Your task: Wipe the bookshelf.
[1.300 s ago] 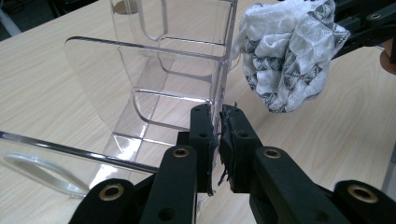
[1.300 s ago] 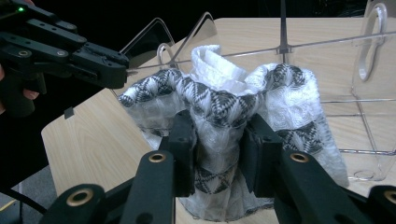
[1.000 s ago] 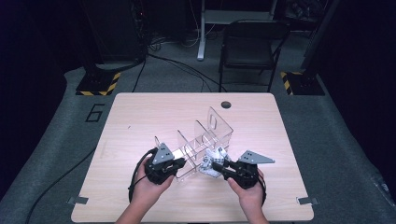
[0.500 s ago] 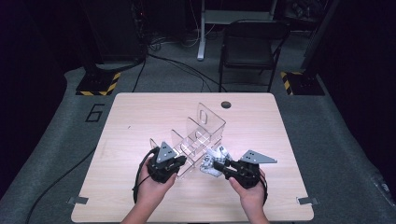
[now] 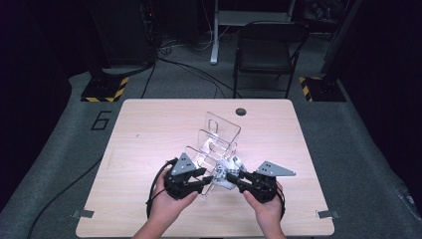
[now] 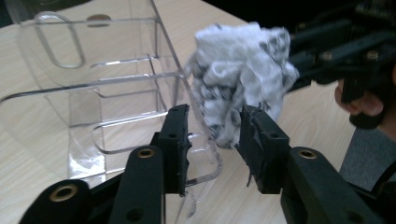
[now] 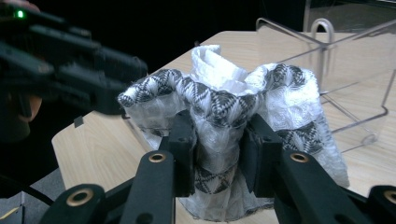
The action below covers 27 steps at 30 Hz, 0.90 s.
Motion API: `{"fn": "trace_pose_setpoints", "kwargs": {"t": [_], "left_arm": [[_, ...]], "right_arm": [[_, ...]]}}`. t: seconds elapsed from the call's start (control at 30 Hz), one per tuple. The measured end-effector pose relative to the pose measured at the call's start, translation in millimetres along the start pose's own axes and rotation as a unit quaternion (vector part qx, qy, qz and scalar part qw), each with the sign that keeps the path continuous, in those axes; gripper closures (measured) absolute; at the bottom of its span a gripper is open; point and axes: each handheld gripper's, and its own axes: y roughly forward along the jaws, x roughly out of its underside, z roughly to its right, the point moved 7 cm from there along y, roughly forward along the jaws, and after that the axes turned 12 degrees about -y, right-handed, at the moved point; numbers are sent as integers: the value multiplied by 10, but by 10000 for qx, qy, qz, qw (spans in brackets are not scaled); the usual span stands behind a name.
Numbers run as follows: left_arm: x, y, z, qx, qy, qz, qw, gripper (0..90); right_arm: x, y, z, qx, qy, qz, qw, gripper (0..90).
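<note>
The right claw is clamped on a bunched white cloth with a dark woven pattern, pinching it in the middle so the fabric bulges above and below the jaws. In the high view the cloth hangs at the near end of a clear plastic rack that sits in the middle of the worktop; it is not yet down in any of the rack's slots.

The left claw has just been opening. Its jaws now stand part open, with the rack's clear near wall and the lower edge of the cloth between them, pressing on neither as far as I can tell.

So the job looks about midway: the cloth is gathered and brought to the rack's near compartment, and what seems left is pushing it inside and letting go.
</note>
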Motion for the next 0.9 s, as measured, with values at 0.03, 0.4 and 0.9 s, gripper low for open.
{"fn": "trace_pose_setpoints", "kwargs": {"t": [0.03, 0.4, 0.9], "left_arm": [[-10, -35, -20, -37, 19, 34, 10000, 600], [-68, -401, -561, -470, 112, 291, 9984, 477], [167, -403, -984, -674, -218, 360, 9968, 445]], "right_arm": [[-2, 11, -29, -40, -30, -8, 10000, 679], [-32, 49, -202, -245, -124, -21, 9996, 679], [-105, 2, -331, -429, -221, 74, 9988, 676]]}}
